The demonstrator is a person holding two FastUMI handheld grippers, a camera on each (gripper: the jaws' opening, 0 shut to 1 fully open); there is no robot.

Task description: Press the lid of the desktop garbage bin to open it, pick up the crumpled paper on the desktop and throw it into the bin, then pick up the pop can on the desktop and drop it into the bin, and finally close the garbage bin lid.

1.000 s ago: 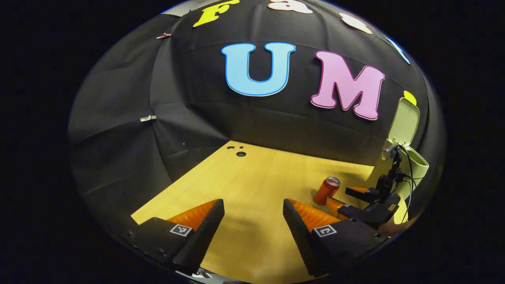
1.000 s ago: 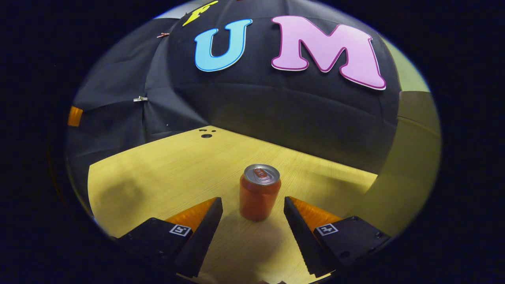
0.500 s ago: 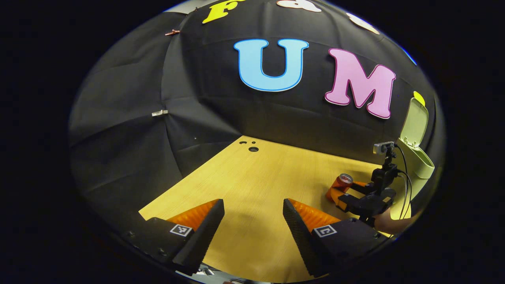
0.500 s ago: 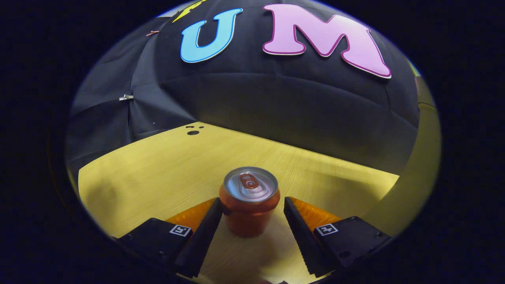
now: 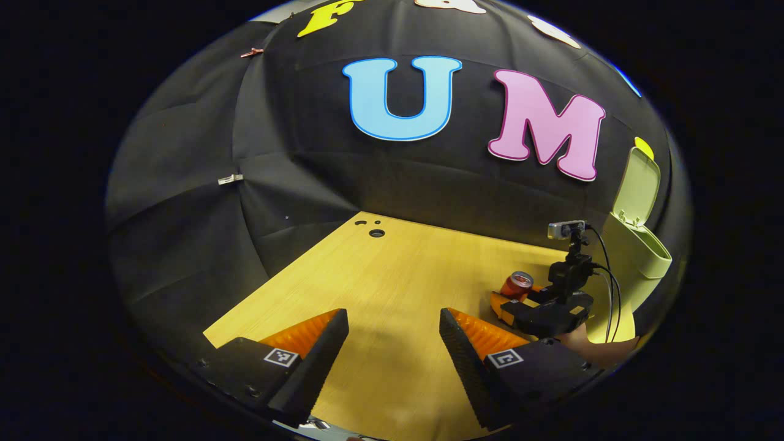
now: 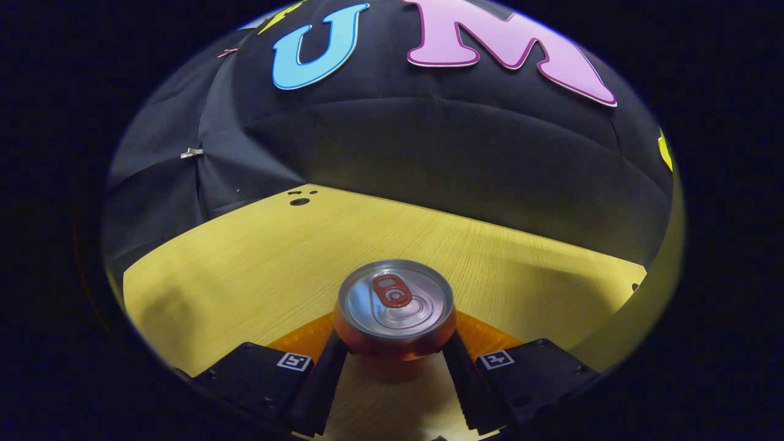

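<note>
Upright on the tabletop [image 6: 245, 269], the pop can [image 6: 395, 312] is clamped between both fingers of the right tongs [image 6: 395, 367] near the right edge, beside the open-lidded garbage bin [image 5: 637, 245]. Meanwhile the left tongs [image 5: 392, 343] are held wide apart, gripping nothing.

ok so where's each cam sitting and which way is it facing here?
Left gripper view: rides the left gripper, held low over the table, facing the booth wall; its jaws stand open, with the right gripper and a hand farther off.
Right gripper view: rides the right gripper, looking down onto the pop can between its jaws.
Shared: pop can, table, wall.
</note>
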